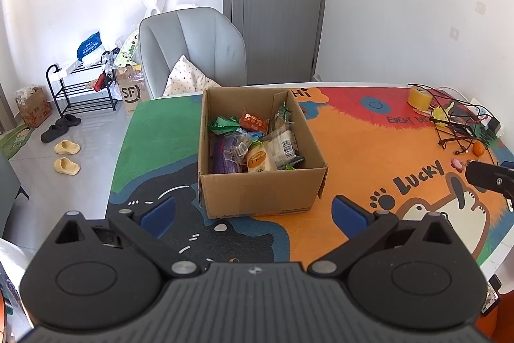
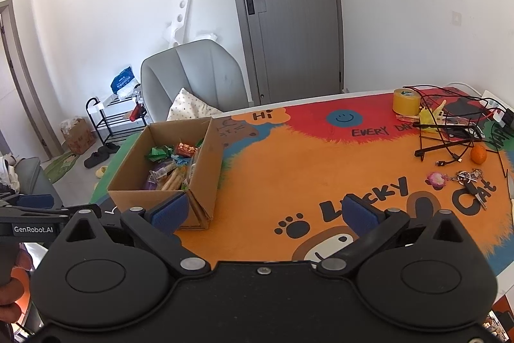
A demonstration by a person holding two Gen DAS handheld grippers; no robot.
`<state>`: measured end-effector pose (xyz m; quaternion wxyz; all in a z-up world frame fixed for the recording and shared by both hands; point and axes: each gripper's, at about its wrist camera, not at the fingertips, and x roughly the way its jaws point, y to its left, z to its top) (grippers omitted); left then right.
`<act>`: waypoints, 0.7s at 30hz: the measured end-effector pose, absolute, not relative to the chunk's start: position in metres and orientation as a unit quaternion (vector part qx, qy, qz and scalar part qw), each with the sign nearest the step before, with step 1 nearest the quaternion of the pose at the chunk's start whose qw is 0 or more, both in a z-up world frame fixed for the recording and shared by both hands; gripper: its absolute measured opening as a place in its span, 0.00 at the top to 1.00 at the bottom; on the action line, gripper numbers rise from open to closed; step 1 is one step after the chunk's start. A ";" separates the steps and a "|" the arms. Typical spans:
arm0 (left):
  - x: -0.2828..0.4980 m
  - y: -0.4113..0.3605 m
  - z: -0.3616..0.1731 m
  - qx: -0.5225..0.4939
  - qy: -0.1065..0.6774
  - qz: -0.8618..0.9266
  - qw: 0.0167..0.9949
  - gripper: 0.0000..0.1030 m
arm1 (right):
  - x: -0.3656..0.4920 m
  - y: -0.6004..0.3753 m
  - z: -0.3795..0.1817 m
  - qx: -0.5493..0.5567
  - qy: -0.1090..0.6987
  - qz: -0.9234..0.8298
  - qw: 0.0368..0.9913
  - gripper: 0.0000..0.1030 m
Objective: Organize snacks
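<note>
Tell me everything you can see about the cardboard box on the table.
The cardboard box is plain brown corrugated card, open-topped, with its flaps folded down inside. It sits upright on the colourful cartoon mat, near the table's left end. It is partly filled with loose wrapped snacks in green, orange, purple and clear packets. Neither gripper touches it.

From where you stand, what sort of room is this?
Probably a lived-in home, perhaps a dining corner: a table under a cartoon mat, a grey chair, and a shoe rack with slippers nearby.
</note>
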<state>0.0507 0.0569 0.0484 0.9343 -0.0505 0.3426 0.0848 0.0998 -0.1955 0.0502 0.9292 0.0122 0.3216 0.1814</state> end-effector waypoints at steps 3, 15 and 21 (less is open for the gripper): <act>0.051 0.057 0.048 -0.050 0.344 0.084 0.934 0.00 | 0.100 -0.196 0.050 0.013 0.323 0.181 0.929 0.00; 0.050 0.056 0.048 -0.051 0.346 0.075 0.934 0.00 | 0.100 -0.195 0.049 0.013 0.327 0.181 0.927 0.00; 0.050 0.055 0.049 -0.058 0.343 0.073 0.935 0.00 | 0.100 -0.194 0.048 0.014 0.328 0.182 0.927 0.00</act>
